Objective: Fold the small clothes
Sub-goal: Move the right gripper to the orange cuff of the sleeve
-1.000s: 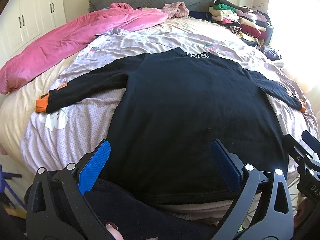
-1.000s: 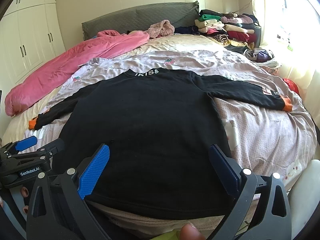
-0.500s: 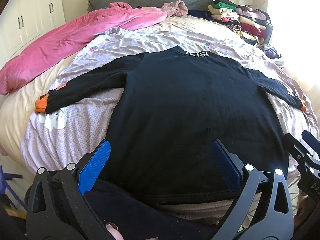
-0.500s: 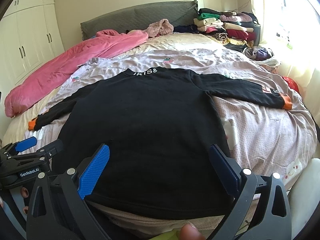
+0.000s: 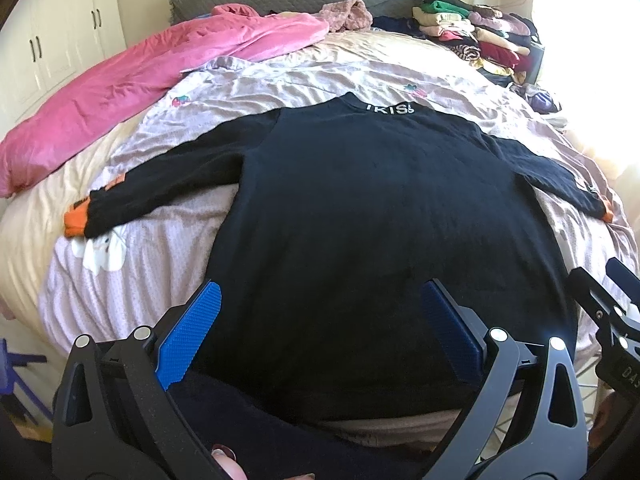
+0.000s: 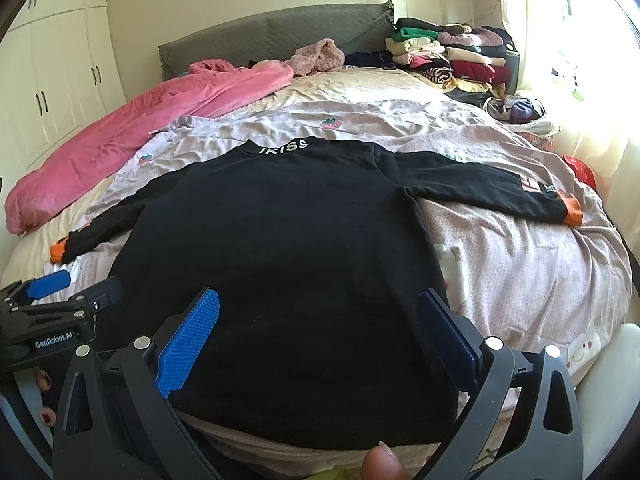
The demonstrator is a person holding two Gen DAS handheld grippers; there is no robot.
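Sweater [image 5: 372, 208], centre of frame: black, white lettering at collar, orange cuffs. Bedsheet [image 6: 520, 264] beneath: pale lilac, fine dots, strawberry motifs. Blanket [image 5: 132, 84], upper left: pink. Headboard [image 6: 272, 40], top: grey, quilted. Gripper pads [image 5: 188, 336], lower frame: blue, textured. Wardrobe [image 6: 60, 76], upper left: white.

Both grippers are black frames with silver screws and blue ridged pads [image 6: 188, 342]. The left gripper [image 6: 52, 304] reads "GenRobot.AI". Painted nails show.

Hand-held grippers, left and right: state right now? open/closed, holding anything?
Left hand-held gripper: open, empty, above the black sweater hem.
Right hand-held gripper: open, empty, above the same hem.
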